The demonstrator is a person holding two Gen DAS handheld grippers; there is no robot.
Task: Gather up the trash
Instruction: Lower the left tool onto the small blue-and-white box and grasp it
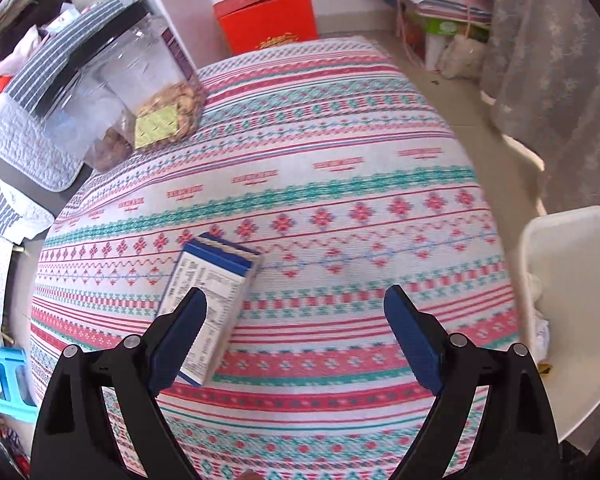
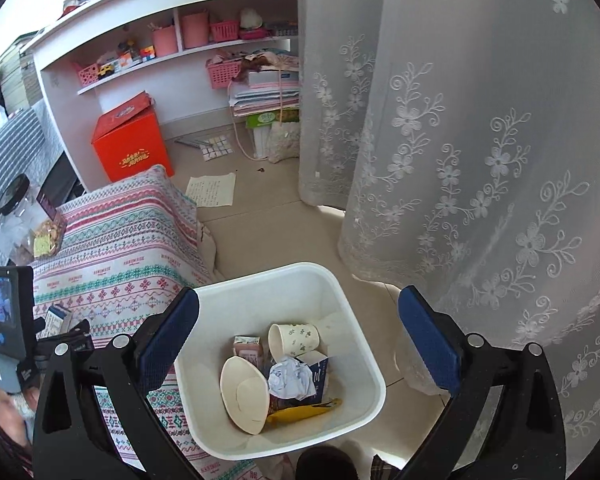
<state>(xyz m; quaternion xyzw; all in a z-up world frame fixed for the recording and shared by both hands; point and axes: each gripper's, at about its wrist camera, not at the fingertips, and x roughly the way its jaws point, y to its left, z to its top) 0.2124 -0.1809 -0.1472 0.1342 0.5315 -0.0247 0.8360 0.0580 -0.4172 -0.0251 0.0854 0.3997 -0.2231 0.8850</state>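
Note:
A blue and white carton (image 1: 216,276) lies flat on the patterned cloth (image 1: 340,200). My left gripper (image 1: 296,292) hangs open just above the cloth. Its left finger overlaps the carton's near end and nothing sits between its fingers. The white trash bin (image 2: 260,276) stands on the floor beside the cloth. It holds a paper cup (image 2: 294,340), crumpled paper (image 2: 292,380), a paper bowl (image 2: 244,396), a pink carton (image 2: 247,348) and a banana peel (image 2: 304,412). My right gripper (image 2: 299,292) is open and empty above the bin.
Clear jars of snacks (image 1: 168,112) stand at the cloth's far left. A red box (image 1: 268,16) sits on the floor under white shelves (image 2: 172,12). A lace curtain (image 2: 480,140) hangs to the right of the bin. A sheet of paper (image 2: 212,190) lies on the floor.

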